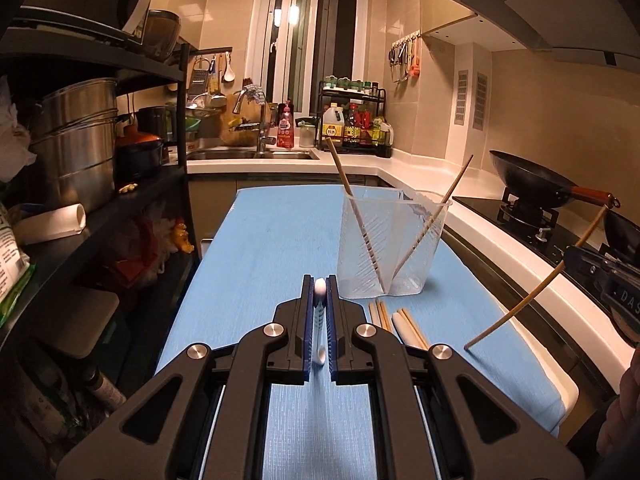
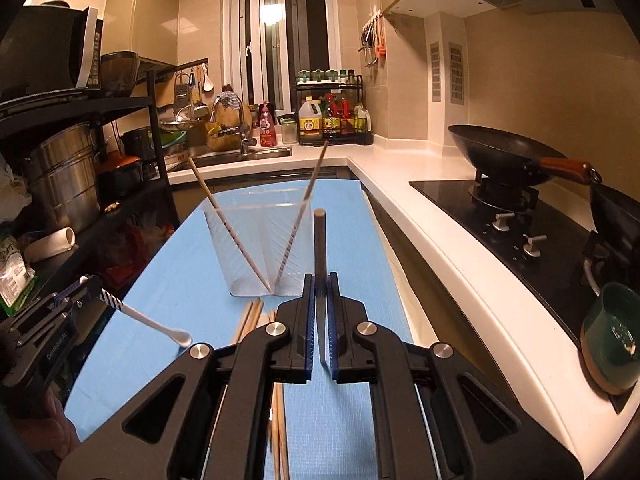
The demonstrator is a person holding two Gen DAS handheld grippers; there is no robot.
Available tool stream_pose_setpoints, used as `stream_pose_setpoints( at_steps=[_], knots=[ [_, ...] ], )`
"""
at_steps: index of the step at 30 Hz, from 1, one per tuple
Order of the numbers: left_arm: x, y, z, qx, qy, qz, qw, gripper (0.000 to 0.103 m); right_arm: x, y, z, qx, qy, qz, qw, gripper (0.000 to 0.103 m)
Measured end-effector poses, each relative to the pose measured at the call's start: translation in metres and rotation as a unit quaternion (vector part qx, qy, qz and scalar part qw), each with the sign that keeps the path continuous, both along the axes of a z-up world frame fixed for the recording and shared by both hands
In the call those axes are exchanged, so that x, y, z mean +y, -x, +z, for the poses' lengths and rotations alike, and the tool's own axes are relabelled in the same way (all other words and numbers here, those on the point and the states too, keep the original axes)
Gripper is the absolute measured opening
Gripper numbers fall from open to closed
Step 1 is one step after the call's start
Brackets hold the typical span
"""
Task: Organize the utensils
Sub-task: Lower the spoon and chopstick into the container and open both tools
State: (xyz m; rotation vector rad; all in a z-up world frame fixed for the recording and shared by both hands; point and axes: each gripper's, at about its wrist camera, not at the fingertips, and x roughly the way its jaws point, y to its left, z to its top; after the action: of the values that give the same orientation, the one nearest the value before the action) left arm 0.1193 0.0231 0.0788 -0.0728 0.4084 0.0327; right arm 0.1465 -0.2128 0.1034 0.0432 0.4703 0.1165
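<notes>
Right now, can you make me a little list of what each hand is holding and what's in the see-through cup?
left fingers: shut on a white spoon
right fingers: shut on a wooden chopstick
clear cup: two chopsticks inside, leaning apart
blue mat: more chopsticks lying in front of the cup

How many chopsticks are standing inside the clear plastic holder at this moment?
2. One chopstick leans left in the clear holder, the other leans right; they meet at its bottom. None seems hidden.
</notes>
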Motion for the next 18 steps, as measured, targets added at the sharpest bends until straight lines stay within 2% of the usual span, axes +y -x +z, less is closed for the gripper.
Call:
stream_pose_setpoints(
  at_steps=[6,18],
  knots=[
    [0.005,-0.01,0.011,0.02,0.005,-0.01,0.9997,0.006,0.002,-0.01,0.009,0.005,0.012,0.004,1.0,0.006],
    [0.015,-0.028,0.035,0.064,0.021,-0.047,0.9966,0.006,-0.005,-0.022,0.018,0.033,-0.008,0.013,0.999,0.006]
  ],
)
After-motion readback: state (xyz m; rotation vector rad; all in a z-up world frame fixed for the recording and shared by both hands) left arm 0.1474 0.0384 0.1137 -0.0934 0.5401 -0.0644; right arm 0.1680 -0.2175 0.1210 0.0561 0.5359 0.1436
